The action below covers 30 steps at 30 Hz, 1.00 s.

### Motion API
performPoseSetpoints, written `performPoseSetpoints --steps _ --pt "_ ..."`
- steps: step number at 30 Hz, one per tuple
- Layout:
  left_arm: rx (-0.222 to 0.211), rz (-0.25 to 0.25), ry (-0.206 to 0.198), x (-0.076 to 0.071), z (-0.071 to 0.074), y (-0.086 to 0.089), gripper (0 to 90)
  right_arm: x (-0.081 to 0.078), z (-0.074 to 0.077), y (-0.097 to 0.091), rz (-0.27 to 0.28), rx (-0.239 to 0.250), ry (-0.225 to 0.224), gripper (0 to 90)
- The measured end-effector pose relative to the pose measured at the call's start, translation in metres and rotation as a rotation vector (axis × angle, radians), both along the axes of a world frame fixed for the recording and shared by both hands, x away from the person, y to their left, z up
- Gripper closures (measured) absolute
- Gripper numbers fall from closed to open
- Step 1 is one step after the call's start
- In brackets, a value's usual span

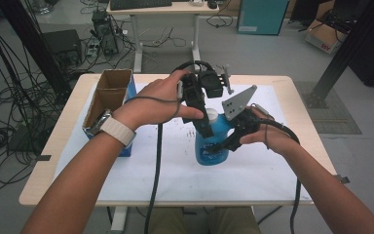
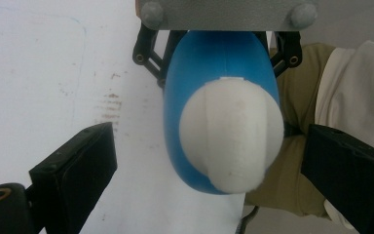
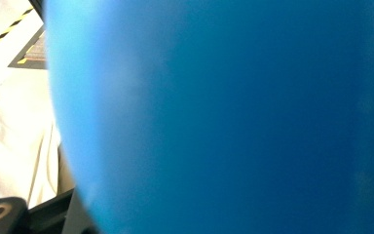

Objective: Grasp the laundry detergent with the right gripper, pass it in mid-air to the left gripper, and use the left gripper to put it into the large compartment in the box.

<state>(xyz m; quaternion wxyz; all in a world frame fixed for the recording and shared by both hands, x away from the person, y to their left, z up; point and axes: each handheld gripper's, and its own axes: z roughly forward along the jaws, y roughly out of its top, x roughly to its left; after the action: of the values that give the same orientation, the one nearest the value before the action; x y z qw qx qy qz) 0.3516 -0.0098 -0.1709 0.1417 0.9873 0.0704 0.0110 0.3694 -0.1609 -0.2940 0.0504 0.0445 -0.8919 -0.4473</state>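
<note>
Bottle (image 1: 210, 146), blue with a white cap (image 1: 211, 115), stands upright at the middle of the frame on the white sheet (image 1: 141, 161) covering the table (image 1: 53, 161). Right gripper (image 1: 226, 141) clamps its body from the right side. Left gripper (image 1: 205, 124) hangs above the cap, jaws spread wide on either side, touching nothing. Cardboard box (image 1: 108, 95) sits at the left.

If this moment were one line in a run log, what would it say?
right gripper: shut on blue plastic bottle | left gripper: open, above white cap | bottle upright on white sheet
</note>
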Motion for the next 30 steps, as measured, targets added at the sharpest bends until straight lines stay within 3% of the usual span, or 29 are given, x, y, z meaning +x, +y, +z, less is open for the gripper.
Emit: performPoseSetpoints --steps 12,30 --pt "0.014 -0.012 0.018 0.002 -0.009 -0.009 6.9 -0.001 0.000 0.001 0.006 0.001 -0.002 43.6" --pt "-0.010 -0.023 0.025 0.003 -0.014 -0.013 10.1 -0.001 -0.001 0.001 0.013 0.004 0.000 43.6"
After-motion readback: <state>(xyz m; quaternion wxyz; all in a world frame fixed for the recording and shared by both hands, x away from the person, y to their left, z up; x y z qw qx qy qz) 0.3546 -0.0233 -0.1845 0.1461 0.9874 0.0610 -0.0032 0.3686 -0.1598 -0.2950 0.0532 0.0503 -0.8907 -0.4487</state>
